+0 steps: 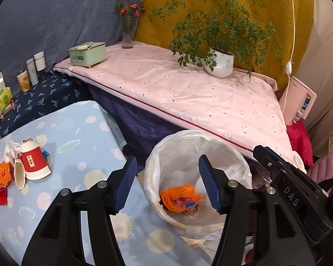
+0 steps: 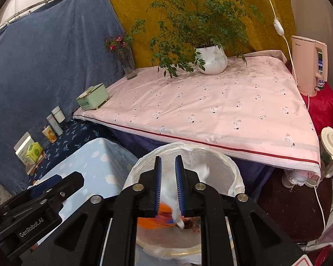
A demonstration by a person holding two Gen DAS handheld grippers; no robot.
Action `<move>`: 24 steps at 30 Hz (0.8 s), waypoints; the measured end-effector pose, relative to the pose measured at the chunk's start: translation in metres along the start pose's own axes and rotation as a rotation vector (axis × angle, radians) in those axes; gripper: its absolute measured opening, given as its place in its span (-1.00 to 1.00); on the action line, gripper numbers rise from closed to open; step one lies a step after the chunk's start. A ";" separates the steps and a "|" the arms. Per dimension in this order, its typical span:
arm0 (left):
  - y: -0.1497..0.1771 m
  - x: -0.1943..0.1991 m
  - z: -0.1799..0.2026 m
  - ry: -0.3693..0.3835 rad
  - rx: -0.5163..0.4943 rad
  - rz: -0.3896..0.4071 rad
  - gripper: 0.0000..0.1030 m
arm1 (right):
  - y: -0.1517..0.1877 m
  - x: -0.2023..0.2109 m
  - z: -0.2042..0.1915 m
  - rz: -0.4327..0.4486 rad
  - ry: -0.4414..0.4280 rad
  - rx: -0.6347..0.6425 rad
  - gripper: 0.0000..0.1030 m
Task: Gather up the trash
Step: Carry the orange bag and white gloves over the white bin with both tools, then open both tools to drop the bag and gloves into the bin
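Observation:
My left gripper (image 1: 167,161) is open over a bin lined with a white bag (image 1: 211,137), with nothing between its fingers. An orange wrapper (image 1: 177,197) lies blurred inside the bin on some scraps. My right gripper (image 2: 168,158) also hangs over the bin (image 2: 233,166), its jaws slightly apart. A blurred white tissue (image 2: 171,190) shows in the gap, loose and streaking down toward the orange wrapper (image 2: 144,222). On the light-blue table (image 1: 82,133) at left lie a red-and-white paper cup (image 1: 34,164), a white cup (image 1: 18,175), another orange wrapper (image 1: 3,174) and a red scrap (image 1: 1,196).
Behind the bin stands a higher table under a pink cloth (image 1: 188,93) with a potted plant (image 1: 219,64), a flower vase (image 1: 127,35) and a green box (image 1: 87,54). A pink appliance (image 2: 308,66) and its cord are at right. Bottles and boxes (image 1: 31,73) line the dark shelf at left.

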State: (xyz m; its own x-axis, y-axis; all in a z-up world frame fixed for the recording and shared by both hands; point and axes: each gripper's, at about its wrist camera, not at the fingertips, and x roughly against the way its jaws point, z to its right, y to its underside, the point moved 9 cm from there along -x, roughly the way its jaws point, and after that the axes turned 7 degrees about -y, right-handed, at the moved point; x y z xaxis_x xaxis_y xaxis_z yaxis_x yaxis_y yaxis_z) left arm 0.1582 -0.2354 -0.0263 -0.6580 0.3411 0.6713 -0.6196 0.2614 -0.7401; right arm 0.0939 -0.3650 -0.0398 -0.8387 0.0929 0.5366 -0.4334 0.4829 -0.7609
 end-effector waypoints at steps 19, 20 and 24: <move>0.007 0.011 -0.058 -0.062 0.092 -0.001 0.07 | 0.006 -0.005 -0.049 -0.020 -0.049 0.052 -0.33; 0.007 0.012 -0.061 -0.064 0.098 -0.001 0.07 | 0.006 -0.005 -0.053 -0.020 -0.051 0.056 -0.30; 0.008 0.017 -0.078 -0.077 0.124 0.004 0.07 | 0.010 -0.006 -0.070 -0.027 -0.068 0.078 -0.27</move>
State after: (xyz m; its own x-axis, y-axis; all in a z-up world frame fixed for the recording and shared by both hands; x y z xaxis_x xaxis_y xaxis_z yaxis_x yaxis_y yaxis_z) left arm 0.1749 -0.1574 -0.0242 -0.6887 0.2703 0.6728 -0.6618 0.1447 -0.7356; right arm 0.1182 -0.3000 -0.0250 -0.8457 0.0204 0.5333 -0.4780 0.4153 -0.7739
